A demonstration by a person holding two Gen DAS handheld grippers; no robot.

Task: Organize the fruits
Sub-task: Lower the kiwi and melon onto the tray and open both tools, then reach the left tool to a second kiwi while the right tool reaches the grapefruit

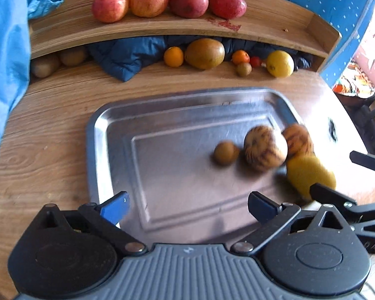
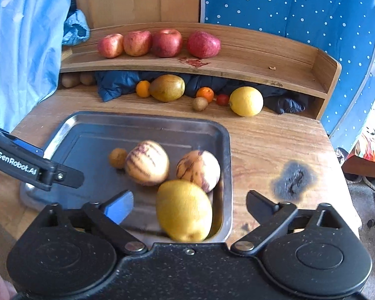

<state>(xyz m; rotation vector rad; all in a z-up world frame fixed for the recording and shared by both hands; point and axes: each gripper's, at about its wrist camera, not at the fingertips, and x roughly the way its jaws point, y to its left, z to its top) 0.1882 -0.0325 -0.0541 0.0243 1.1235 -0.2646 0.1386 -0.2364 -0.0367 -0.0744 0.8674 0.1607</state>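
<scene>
Four fruits in the metal tray (image 2: pixel 220 135) are smeared by motion blur at lower centre: a small kiwi (image 2: pixel 117 158), two striped melons (image 2: pixel 147 162) and a yellow lemon (image 2: pixel 185 210) nearest the lens. Right gripper (image 2: pixel 190 205) stands spread, the lemon between its fingers, contact unclear. Left gripper (image 1: pixel 187 205) gapes empty over the tray. Four apples (image 2: pixel 137 43) line the upper shelf (image 2: pixel 262 60)

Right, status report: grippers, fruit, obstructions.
Both grippers, left and right, open, empty. Yellow fruit between right fingers, in tray. Nothing blocking.
</scene>
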